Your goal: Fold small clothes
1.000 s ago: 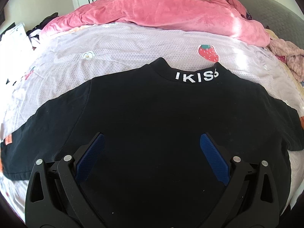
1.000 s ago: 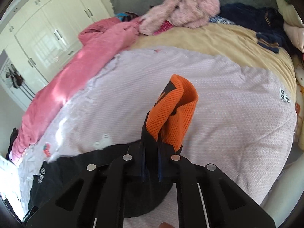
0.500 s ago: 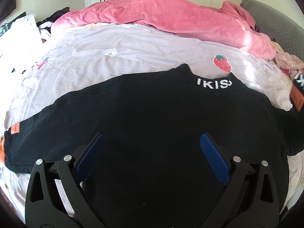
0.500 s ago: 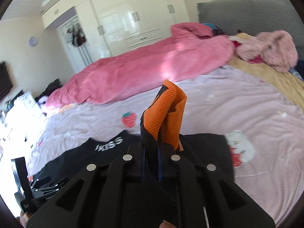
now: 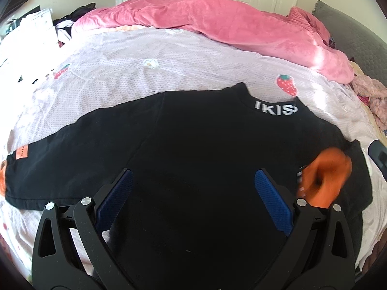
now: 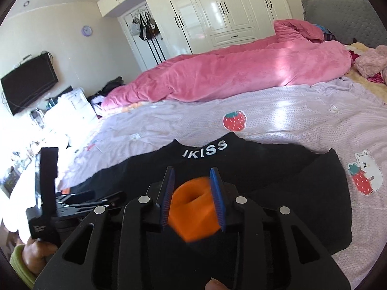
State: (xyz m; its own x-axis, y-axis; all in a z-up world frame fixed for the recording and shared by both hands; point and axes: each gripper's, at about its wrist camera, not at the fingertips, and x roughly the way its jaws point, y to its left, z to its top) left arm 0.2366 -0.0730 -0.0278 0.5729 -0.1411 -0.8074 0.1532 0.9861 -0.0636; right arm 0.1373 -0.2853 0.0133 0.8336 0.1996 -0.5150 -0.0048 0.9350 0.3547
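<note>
Black shirt (image 5: 198,149) lay flat on the lilac sheet (image 5: 150,77), collar at 1 o'clock in the left view. Right gripper (image 6: 193,193) jaws were opening, the orange cuff (image 6: 193,215) loose between them. Left gripper (image 5: 193,193) hung over the shirt, jaws wide apart, empty.

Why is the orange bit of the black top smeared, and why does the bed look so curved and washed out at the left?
Left wrist view: the orange cuff is motion-blurred; the bedsheet bulges from fisheye distortion. Right wrist view: the cuff blurs between the right gripper's opening jaws; sunlight overexposes the left edge and glares on the wardrobe.
</note>
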